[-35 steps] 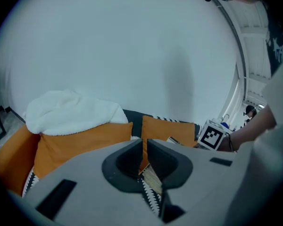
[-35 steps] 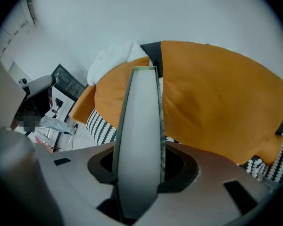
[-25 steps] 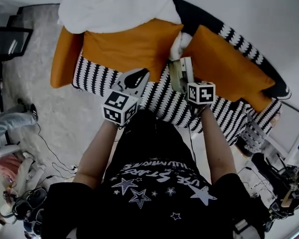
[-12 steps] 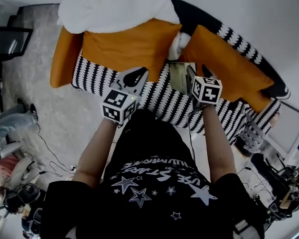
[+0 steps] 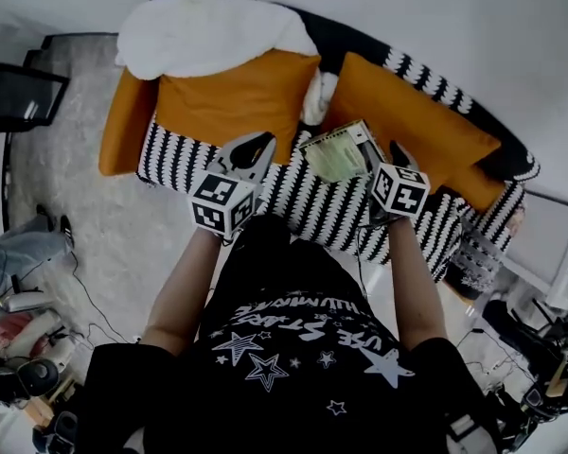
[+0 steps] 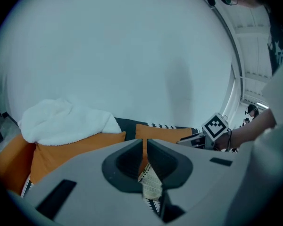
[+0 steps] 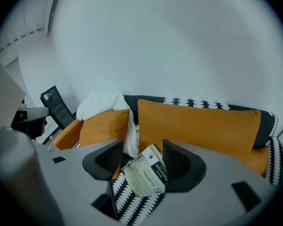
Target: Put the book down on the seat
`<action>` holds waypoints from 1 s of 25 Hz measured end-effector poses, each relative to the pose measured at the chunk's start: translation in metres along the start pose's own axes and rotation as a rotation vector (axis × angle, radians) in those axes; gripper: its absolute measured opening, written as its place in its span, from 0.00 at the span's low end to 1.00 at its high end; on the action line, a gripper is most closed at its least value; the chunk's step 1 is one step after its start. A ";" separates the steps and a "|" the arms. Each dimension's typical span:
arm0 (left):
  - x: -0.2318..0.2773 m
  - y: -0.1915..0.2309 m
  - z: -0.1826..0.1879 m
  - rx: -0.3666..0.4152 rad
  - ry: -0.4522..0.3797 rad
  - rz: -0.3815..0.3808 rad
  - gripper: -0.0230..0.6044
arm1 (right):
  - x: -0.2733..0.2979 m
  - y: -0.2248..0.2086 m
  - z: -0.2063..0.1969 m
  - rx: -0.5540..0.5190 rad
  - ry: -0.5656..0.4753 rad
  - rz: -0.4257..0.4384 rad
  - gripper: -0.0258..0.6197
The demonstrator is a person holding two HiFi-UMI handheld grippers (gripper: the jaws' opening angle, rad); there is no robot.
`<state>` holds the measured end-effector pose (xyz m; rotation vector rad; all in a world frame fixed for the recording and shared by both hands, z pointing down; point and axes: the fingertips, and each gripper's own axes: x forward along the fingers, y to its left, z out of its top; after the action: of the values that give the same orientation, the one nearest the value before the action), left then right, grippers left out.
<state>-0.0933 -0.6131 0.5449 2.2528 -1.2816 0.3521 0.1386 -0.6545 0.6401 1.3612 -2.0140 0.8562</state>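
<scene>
Nearest to us, the left claw hangs over the black-and-white striped seat. It is clenched to a sliver, with nothing in it. To its right, the right claw is released. Its jaws have just been opening and now stand wide. The book shows in the gap between them, with neither pad pressing on it. It rests on the seat, pale cover up, just in front of the two orange cushions. Whether it lies quite flat we cannot tell. Behind the cushions, a white blanket is heaped on the sofa's back, toward the left.
</scene>
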 end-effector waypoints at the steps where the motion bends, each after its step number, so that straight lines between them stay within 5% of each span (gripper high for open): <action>1: -0.002 -0.006 0.003 0.010 -0.010 0.001 0.09 | -0.006 -0.002 -0.002 -0.003 -0.007 0.003 0.45; 25: -0.083 -0.135 -0.002 0.076 -0.149 0.082 0.09 | -0.132 -0.007 -0.043 -0.049 -0.151 0.161 0.30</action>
<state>-0.0205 -0.4957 0.4664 2.3319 -1.4631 0.2713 0.1933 -0.5468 0.5707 1.2844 -2.2704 0.7876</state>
